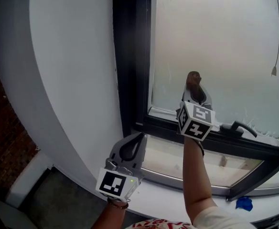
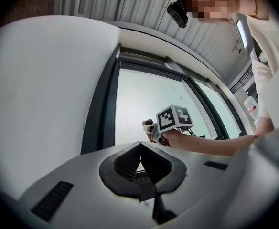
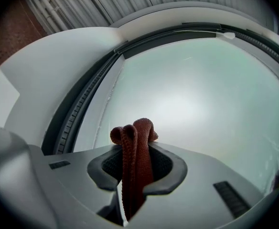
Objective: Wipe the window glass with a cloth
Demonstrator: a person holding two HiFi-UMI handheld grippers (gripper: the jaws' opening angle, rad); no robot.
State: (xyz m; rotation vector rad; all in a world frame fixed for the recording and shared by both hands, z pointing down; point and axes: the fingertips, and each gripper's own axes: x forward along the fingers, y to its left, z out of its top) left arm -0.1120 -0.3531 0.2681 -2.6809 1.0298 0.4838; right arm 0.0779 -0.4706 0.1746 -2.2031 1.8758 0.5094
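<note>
A frosted window pane (image 1: 216, 42) fills the upper right of the head view, set in a dark frame (image 1: 130, 56). My right gripper (image 1: 195, 80) is shut on a reddish-brown cloth (image 1: 194, 79) and holds it against the lower part of the glass. In the right gripper view the cloth (image 3: 134, 156) bunches out between the jaws, close to the pale glass (image 3: 197, 99). My left gripper (image 1: 131, 146) hangs lower left by the frame's bottom corner, jaws together with nothing in them. Its own view shows the right gripper (image 2: 151, 128) and the glass (image 2: 149, 109) beyond.
A white curved wall (image 1: 68, 80) borders the frame on the left. A dark window handle (image 1: 242, 127) sits on the lower frame right of my right gripper. A thin cord (image 1: 277, 32) hangs at the upper right. A blue object (image 1: 244, 203) lies on the sill (image 1: 177, 199).
</note>
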